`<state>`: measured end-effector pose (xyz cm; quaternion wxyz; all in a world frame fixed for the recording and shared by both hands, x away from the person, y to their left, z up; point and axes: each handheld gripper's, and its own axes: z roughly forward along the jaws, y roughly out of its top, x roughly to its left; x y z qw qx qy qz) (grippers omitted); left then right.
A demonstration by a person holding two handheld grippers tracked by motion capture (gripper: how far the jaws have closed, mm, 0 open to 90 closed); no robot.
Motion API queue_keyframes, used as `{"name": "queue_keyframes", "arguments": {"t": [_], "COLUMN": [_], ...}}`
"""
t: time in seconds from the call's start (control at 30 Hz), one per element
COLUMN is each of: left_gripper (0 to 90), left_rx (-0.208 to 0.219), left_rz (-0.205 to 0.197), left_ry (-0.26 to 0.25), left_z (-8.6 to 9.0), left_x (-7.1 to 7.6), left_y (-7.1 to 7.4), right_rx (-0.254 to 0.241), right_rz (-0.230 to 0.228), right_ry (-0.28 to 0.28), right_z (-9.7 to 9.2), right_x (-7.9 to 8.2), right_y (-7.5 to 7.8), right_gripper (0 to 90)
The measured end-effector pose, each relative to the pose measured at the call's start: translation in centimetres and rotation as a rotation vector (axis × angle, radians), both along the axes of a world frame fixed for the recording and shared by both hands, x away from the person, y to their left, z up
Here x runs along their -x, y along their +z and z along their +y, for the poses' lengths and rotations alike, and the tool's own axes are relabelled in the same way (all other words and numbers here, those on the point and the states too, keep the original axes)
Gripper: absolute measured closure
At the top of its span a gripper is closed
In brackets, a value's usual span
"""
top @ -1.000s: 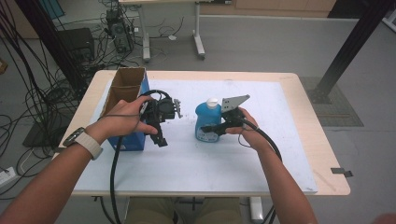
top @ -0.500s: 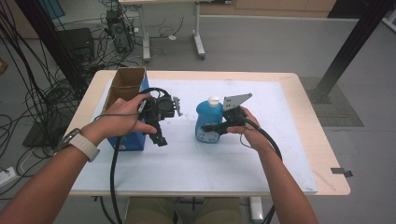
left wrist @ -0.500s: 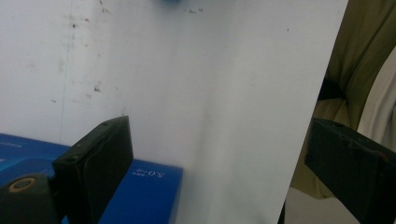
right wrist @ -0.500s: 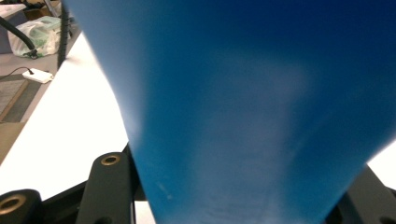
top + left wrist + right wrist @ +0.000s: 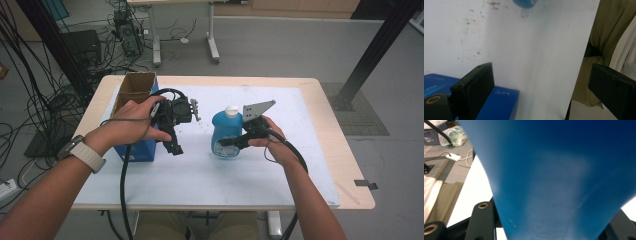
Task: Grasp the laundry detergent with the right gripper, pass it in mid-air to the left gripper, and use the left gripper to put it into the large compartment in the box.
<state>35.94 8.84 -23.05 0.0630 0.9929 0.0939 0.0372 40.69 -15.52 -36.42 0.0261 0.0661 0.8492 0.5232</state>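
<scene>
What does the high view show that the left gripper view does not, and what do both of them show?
High view alone: the right gripper shut on the blue bottle, the bottle's white cap and the open cardboard top of the box. Left gripper view alone: the left gripper from close up, jaws apart with nothing between them, having just been opening, and stains on the white mat. Both share the mat, the blue box and the bottle, of which the left gripper view catches just the bottom edge.

A wooden table carries a white mat, with a blue box on it.
</scene>
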Motion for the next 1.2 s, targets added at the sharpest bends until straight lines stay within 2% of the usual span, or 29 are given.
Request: {"name": "queue_keyframes", "arguments": {"t": [0.27,0.37,0.7,1.2], "left_gripper": [6.8,6.9,6.8,6.0], "left_rx": [0.005,0.020,0.003,-0.004], "left_rz": [-0.028,-0.026,-0.024,-0.003], "left_ry": [-0.030,-0.044,-0.096,-0.145], "left_z": [-1.3,-2.0,-4.1,-6.3], "left_x": [0.5,0.9,1.2,0.6], "left_y": [2.0,2.7,4.3,5.7], "right_rx": [0.003,0.002,-0.013,0.000], "right_rz": [-0.007,-0.014,-0.012,0.017], "right_ry": [0.046,0.058,0.080,0.111], "right_z": [0.2,0.4,0.9,2.0], "right_x": [1.7,2.3,3.7,4.0], "right_y": [1.4,1.8,2.6,2.7], "right_gripper": [43.2,43.2,43.2,43.3]}}
